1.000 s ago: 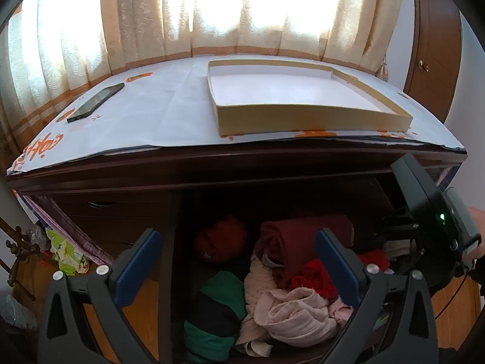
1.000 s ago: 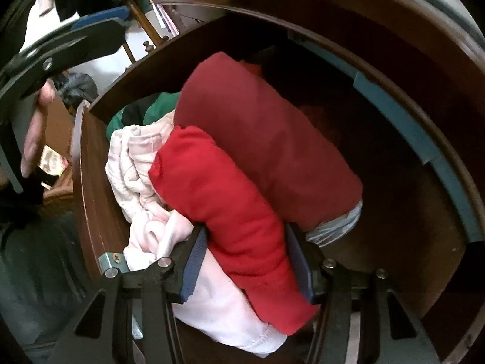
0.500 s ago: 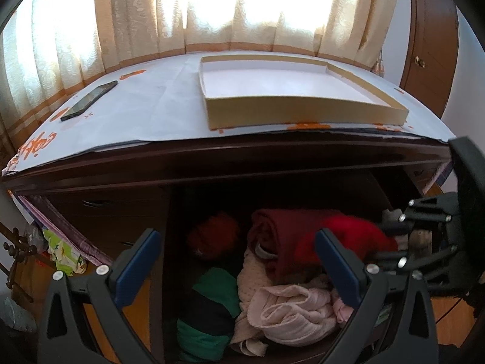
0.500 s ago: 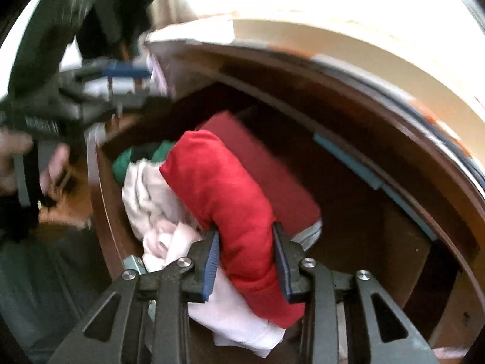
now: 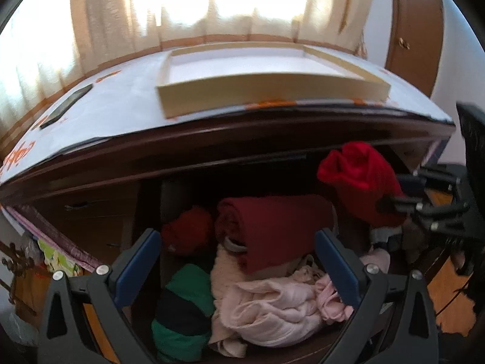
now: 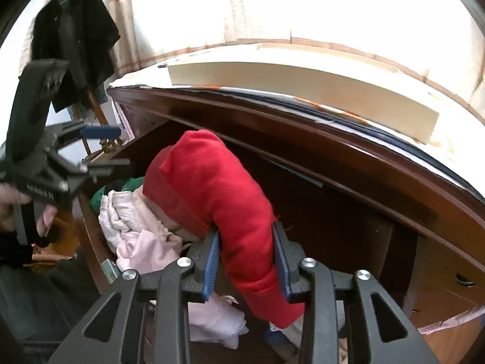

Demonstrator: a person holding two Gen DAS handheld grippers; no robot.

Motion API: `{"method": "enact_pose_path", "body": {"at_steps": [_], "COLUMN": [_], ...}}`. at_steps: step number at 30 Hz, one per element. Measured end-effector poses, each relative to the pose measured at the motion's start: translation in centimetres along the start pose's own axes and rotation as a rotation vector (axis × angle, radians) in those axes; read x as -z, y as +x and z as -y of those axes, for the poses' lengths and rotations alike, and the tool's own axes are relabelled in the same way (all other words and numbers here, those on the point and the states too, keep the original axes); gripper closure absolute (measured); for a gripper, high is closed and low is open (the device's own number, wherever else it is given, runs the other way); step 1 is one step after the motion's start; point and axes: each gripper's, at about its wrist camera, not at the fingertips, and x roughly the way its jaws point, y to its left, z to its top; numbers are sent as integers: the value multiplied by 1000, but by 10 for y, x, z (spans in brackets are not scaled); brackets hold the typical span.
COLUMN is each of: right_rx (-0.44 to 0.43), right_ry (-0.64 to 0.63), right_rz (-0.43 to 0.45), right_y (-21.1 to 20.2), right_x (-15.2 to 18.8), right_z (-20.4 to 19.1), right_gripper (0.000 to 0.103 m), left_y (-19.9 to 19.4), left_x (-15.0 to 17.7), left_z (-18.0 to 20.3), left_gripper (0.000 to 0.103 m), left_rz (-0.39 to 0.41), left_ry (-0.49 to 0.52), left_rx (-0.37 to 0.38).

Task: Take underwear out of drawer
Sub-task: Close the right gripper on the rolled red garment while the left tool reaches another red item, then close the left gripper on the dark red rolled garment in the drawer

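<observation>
My right gripper (image 6: 246, 254) is shut on a rolled bright red piece of underwear (image 6: 224, 200) and holds it clear above the open drawer (image 6: 91, 236). The same red roll (image 5: 360, 179) shows at the right of the left wrist view, pinched by the right gripper's fingers (image 5: 403, 204). My left gripper (image 5: 239, 261) stands open over the drawer's front, with nothing between its blue pads. Below it lie a dark red roll (image 5: 272, 227), a small red bundle (image 5: 188, 233), pale pink garments (image 5: 272, 309) and a green and dark striped piece (image 5: 182, 312).
A shallow cream box (image 5: 266, 79) sits on the paper-covered dresser top (image 5: 121, 106), with a dark phone (image 5: 65, 106) at the left. Curtains (image 5: 212, 6) hang behind. A dark garment (image 6: 78, 42) hangs at the left of the right wrist view, and a hand (image 6: 12, 203) holds the left gripper's handle.
The right gripper closed on the red roll and lifted it up out of the drawer, tipping more level. The left gripper drifted slightly closer to the drawer.
</observation>
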Motion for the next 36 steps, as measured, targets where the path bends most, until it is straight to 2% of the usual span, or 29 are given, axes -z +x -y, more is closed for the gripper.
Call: {"method": "enact_pose_path", "body": {"at_steps": [3,7,11,13,15,16,20,23,28,36], "right_rx": [16,0,-21,-16,-16,-21,-33,-39,-50,-61], "right_ry": [-4,28,72,68,71,77,105,116,133,133], "right_rz": [-3,1,27,34,38,42,57,63,71,71], "right_y": [9,10,8,8,8,7,6,7,8,9], "right_x": [3,5,7,7,7,7,7,8,8,8], "right_z": [-6,1,9,8,7,8,13,15,17,17], "right_gripper": [68,68,68,68,68,68,68,68,68,68], "left_y": [4,11,25,36,45,50,59,70,89,115], "left_x": [-5,-13,-15,-15,-15,-17,-24,-27,-31,-46], "left_z": [12,34,58,69,77,80,85,88,91,91], "left_gripper": [1,2,4,5,9,13,13,13,14,13], "left_rz": [3,9,-44,-96,-136,-147,-185,-242,-319,-378], "left_ry": [75,261,445,535,605,626,691,758,811,777], "left_rx": [8,41,81,110,120,108,109,124,137,156]}}
